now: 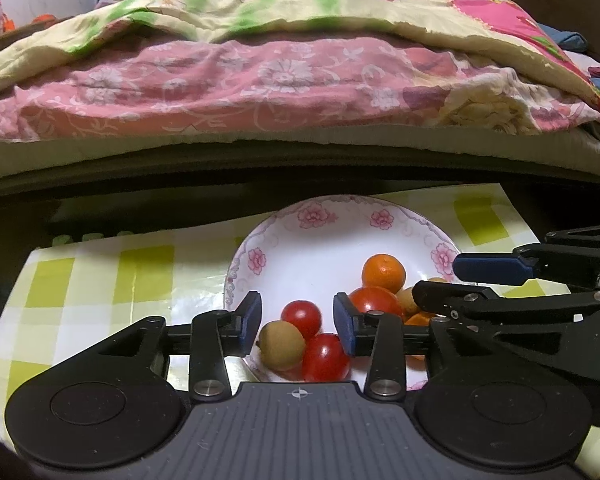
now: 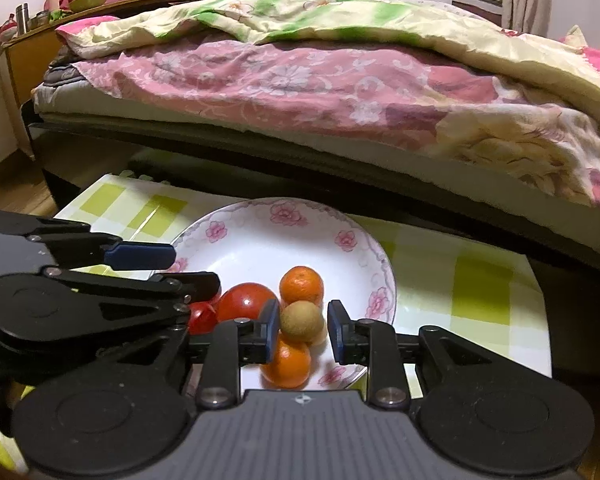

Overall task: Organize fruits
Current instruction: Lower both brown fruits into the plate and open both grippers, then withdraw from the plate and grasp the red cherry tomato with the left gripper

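Item: one white plate [image 1: 300, 240] with a pink flower rim, standing on my worktop [image 1: 100, 280] (green-and-white check cover), just before the bed [image 1: 260, 80]. Contents, all gathered at the near side of the plate: an orange citrus fruit [image 1: 383, 273] furthest in; a large red tomato [image 1: 374, 300] beside it; two small red tomatoes [image 1: 302, 318], touching one another; a brown round fruit [image 1: 281, 345] against them. A second brown fruit [image 2: 302, 322] and a second orange fruit [image 2: 287, 364] show from the right wrist view, the brown one resting on the orange. My left tool [image 1: 298, 322] hangs over the small tomatoes and the brown fruit, its jaws narrowly parted and no pad pressing on anything. My right tool [image 2: 303, 328] has its jaws apart on either side of the second brown fruit, with a clear gap on the right side; on the left I cannot tell whether the pad touches. Neither tool holds a fruit. State of the task, by my judgement: near done or done, since every fruit in sight lies in the plate and none on the cloth (parts of the worktop lie behind my tools, so a stray one cannot be ruled out). Left to do: withdraw both tools clear of the pile without nudging it.
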Tool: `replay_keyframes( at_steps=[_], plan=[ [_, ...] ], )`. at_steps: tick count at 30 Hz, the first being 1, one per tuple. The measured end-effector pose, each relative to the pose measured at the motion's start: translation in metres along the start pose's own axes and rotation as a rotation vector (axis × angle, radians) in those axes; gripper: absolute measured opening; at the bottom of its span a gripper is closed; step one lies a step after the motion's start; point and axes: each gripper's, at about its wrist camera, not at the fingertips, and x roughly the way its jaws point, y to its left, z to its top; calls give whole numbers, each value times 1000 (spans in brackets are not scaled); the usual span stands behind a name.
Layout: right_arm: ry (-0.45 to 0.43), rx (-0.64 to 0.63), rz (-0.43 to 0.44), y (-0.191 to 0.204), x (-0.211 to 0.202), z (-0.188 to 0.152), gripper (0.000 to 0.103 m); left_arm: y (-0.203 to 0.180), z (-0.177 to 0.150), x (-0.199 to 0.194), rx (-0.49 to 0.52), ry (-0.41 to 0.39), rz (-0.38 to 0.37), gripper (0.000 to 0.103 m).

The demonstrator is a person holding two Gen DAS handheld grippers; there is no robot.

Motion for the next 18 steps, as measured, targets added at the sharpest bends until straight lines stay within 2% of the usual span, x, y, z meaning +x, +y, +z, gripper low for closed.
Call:
replay_keyframes(
  at_steps=[4, 12, 18],
  plan=[
    [-10, 8, -6, -1, -3, 1, 39, 3, 1, -6, -7, -9, 10, 54],
    [-43, -3, 4, 6, -17, 4, 39, 6, 0, -25, 7, -13, 31, 60],
    [-62, -3, 37, 11, -35, 3, 41, 7, -32, -43, 59, 52, 25, 62]
  ],
)
